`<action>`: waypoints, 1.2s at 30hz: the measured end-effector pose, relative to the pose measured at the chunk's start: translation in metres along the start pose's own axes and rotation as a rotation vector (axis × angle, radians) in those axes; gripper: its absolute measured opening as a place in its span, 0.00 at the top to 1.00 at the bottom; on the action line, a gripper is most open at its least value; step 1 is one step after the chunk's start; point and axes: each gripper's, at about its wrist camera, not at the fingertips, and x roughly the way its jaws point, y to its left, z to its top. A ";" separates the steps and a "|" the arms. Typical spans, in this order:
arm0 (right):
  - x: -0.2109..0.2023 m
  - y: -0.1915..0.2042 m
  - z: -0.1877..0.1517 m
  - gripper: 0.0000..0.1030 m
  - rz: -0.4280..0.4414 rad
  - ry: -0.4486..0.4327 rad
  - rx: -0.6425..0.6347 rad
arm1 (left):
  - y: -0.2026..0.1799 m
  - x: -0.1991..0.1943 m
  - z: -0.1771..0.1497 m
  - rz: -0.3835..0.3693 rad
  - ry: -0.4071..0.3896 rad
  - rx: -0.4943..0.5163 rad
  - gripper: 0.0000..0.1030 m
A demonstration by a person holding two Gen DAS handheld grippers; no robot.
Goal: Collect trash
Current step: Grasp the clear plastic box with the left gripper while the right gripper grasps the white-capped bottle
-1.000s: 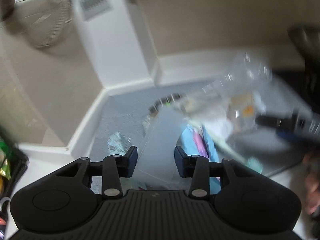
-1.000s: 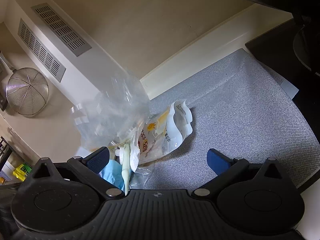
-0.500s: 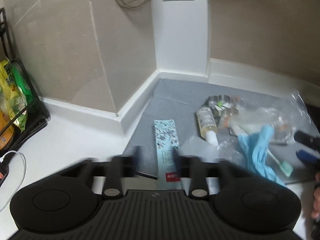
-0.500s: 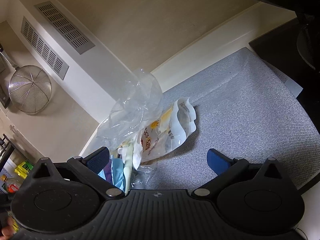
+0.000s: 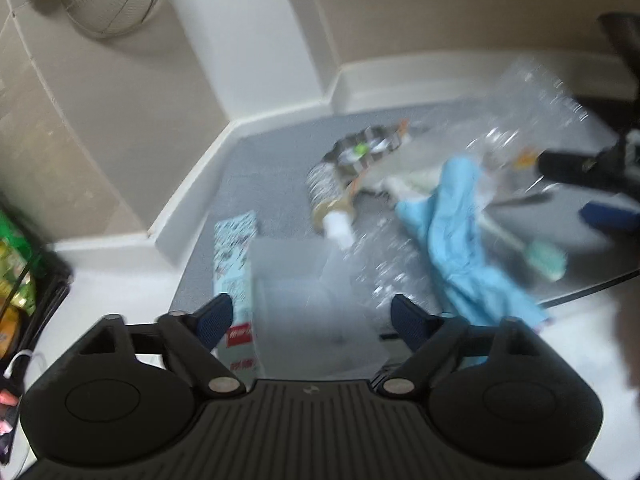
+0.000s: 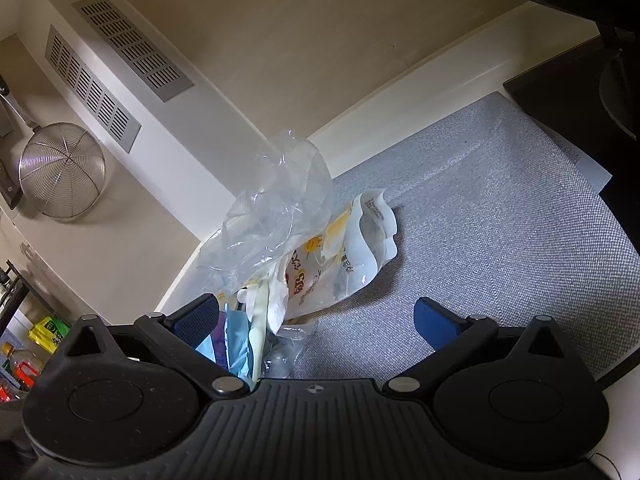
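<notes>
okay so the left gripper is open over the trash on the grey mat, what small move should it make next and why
Probably ease the left gripper forward and down onto the patterned flat box, then close. Its jaws have just been opening, with nothing pressed between them, and the box lies loose on the grey mat beside the clear plastic bag.

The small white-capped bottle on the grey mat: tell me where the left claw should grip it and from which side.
Grip the small bottle across its patterned body, coming from above. It lies on its side on the grey mat, cap toward the camera, so the body gives the widest hold. The left claw is open.
</notes>
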 end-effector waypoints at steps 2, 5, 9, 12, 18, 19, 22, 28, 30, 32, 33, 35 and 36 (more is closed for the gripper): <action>0.000 0.000 0.000 0.00 -0.001 0.001 0.001 | 0.014 0.004 -0.006 0.002 0.030 -0.061 0.30; 0.000 0.000 0.000 0.00 -0.002 0.002 0.003 | 0.040 0.005 -0.016 0.035 0.036 -0.128 0.33; 0.000 0.000 0.000 0.00 0.006 0.004 0.002 | 0.076 0.003 -0.030 0.030 0.063 -0.185 0.34; -0.001 0.000 -0.002 0.00 0.014 0.002 -0.002 | 0.091 -0.002 -0.040 0.009 0.070 -0.200 0.34; -0.017 0.013 -0.003 0.00 0.230 -0.032 -0.048 | 0.104 -0.014 -0.053 -0.052 0.041 -0.215 0.15; -0.023 0.019 -0.005 0.00 0.279 -0.040 -0.083 | 0.106 -0.017 -0.052 -0.064 0.030 -0.218 0.13; -0.034 0.047 -0.009 0.00 0.326 -0.042 -0.147 | 0.112 -0.018 -0.048 -0.100 0.012 -0.255 0.10; 0.000 0.120 -0.004 0.00 0.350 0.060 -0.176 | 0.102 0.000 -0.031 -0.141 0.013 -0.263 0.10; 0.022 0.141 -0.004 0.00 0.316 0.092 -0.174 | 0.098 0.007 -0.028 -0.127 0.025 -0.255 0.10; 0.047 0.153 -0.008 0.00 0.260 0.136 -0.165 | 0.099 0.012 -0.028 -0.127 0.032 -0.252 0.10; 0.058 0.156 -0.010 0.00 0.227 0.169 -0.162 | 0.101 0.014 -0.028 -0.129 0.036 -0.253 0.10; 0.069 0.157 -0.015 0.00 0.185 0.214 -0.161 | 0.108 0.018 -0.030 -0.124 0.043 -0.262 0.10; 0.069 0.157 -0.017 0.00 0.189 0.235 -0.165 | 0.112 0.020 -0.032 -0.126 0.046 -0.266 0.10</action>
